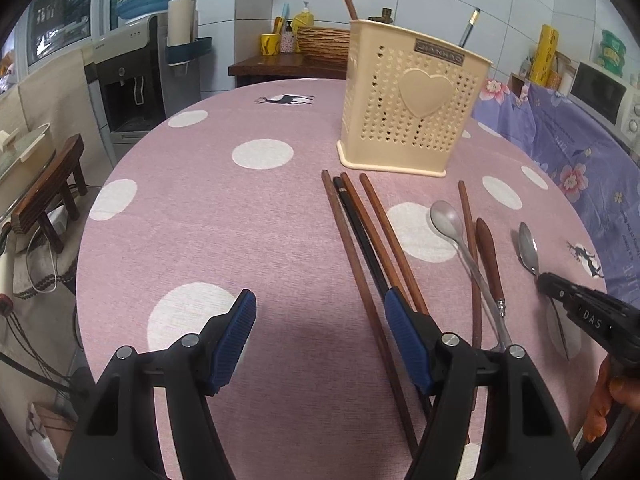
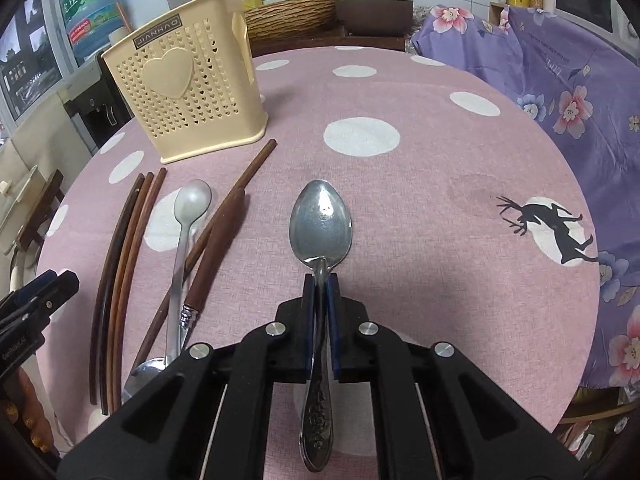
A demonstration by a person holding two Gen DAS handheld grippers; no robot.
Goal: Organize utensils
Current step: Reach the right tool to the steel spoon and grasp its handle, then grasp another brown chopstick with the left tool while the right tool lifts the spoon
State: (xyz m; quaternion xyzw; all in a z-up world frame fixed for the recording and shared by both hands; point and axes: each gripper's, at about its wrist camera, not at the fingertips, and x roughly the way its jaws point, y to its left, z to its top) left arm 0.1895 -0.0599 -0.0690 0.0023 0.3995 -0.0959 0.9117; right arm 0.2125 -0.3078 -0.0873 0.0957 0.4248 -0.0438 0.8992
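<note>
My right gripper is shut on the neck of a steel spoon, whose bowl points away over the pink tablecloth; this same spoon and right gripper show at the right of the left wrist view. My left gripper is open and holds nothing, its right finger over several chopsticks lying side by side. A cream perforated utensil holder stands upright behind them. A long-handled spoon and a brown-handled utensil lie beside a single chopstick.
The round table wears a pink cloth with white dots. A purple floral cloth covers something at the right. A water dispenser and a wooden stool stand off the left edge. A person's hand holds the right gripper.
</note>
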